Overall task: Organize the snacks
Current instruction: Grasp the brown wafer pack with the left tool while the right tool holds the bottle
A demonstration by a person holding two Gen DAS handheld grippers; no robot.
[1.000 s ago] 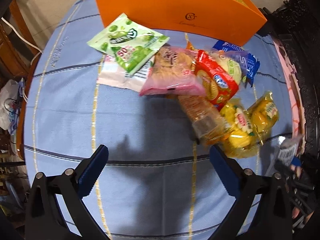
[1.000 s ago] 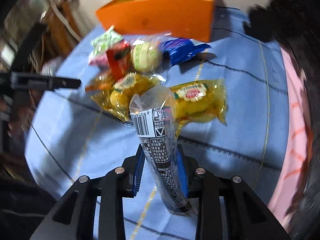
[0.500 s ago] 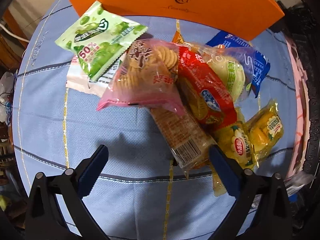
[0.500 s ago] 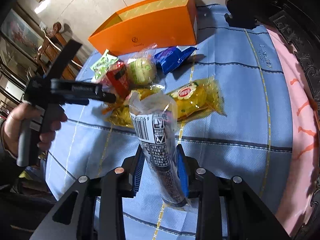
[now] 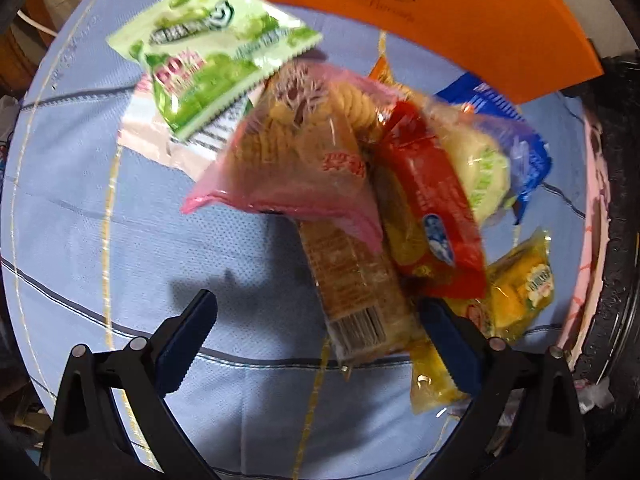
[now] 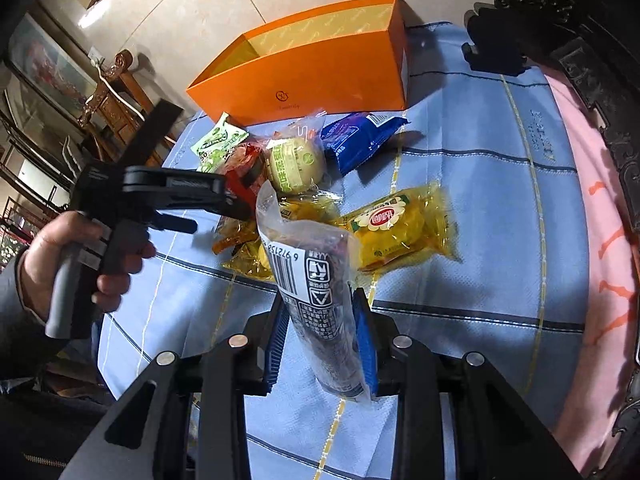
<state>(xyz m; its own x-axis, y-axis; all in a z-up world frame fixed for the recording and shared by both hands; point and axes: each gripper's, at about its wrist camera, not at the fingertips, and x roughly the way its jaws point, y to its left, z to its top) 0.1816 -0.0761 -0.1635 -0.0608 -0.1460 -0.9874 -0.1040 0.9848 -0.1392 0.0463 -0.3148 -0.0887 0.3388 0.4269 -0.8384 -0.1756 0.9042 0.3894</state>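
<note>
Snack pile on the counter (image 6: 480, 200), both claws at work.
Right claw (image 6: 320, 344) pinches a barcoded packet (image 6: 316, 280) upright above the blue cloth; left claw (image 5: 316, 344), spread wide, points down over a cracker pack (image 5: 352, 280) in the pile near the orange box (image 6: 312, 68).

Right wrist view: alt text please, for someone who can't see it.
The right hand-held gripper is shut on a clear barcoded snack packet above a blue tablecloth. Beyond lie a snack pile and an open orange box; the left hand-held gripper reaches in.
</note>
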